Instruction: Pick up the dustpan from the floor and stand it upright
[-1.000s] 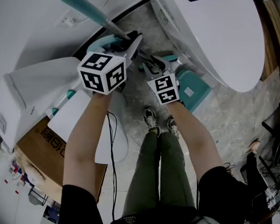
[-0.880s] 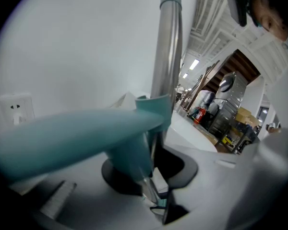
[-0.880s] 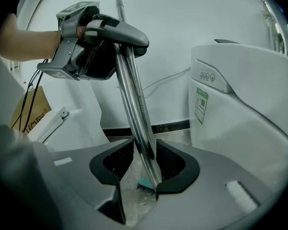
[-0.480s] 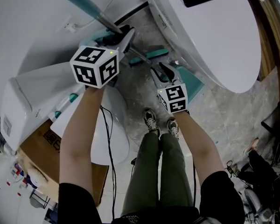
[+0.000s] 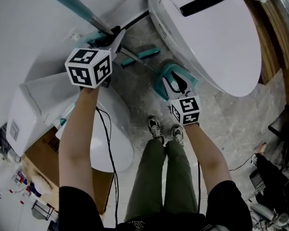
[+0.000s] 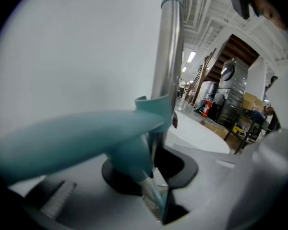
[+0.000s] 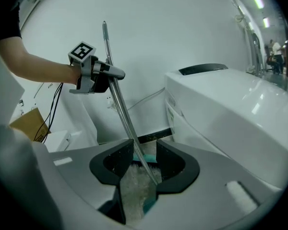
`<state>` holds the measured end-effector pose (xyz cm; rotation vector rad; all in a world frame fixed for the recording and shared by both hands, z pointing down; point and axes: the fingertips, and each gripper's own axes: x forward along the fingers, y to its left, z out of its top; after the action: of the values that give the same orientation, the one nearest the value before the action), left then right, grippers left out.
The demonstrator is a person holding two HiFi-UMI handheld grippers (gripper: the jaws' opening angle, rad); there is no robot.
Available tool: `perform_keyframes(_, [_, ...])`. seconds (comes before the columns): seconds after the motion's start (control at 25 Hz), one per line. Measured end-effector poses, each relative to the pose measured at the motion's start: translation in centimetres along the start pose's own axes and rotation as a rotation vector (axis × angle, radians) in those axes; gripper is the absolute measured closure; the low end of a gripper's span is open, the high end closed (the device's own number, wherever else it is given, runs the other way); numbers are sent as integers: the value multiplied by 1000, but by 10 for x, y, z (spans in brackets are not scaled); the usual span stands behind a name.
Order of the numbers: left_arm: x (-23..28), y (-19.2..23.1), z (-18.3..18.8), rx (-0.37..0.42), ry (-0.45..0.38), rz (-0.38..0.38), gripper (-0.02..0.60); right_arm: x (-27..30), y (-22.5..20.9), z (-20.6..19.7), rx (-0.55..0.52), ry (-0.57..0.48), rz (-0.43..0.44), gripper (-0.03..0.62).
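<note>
Left of the toilet (image 5: 207,37), left tongs (image 5: 114,36) stay clamped on the dustpan pole (image 5: 77,6), now swung steeper; right tongs (image 5: 177,83), apart and empty, have withdrawn, so uprighting appears nearly complete.

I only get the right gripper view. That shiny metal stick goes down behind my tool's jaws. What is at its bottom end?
Observer: In the head view the silver metal pole ends at a teal plastic dustpan, right under the right tool.
Child: And what is at the top end?
Observer: A teal plastic grip with a hanging hole at its tip, well past where the left tool clamps the pole.
Child: Where are the person's feet?
Observer: Two patterned sneakers stand on the grey marbled floor, toes pointing at the dustpan, which is just ahead of them.
</note>
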<state>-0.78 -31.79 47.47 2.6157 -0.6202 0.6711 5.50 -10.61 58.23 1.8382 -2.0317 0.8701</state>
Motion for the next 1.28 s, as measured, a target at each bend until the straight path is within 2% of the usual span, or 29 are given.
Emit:
perform_keyframes(0.36, [-11,12,26,96,5,20,463,-36,-1,11,41,-25,-9,468])
perform_keyframes(0.72, [-16,-1,41,230,-53,28,465,-75,-10,1,123,-43,-55,468])
perform_keyframes(1.0, [-12,-16,42,193,-111,40,463,-92,-26,-1,154,-60,-96,468])
perform_keyframes(1.28, [-9,-33,11,153,-99,59,466,-105,-40,3,160,-78,-118,468])
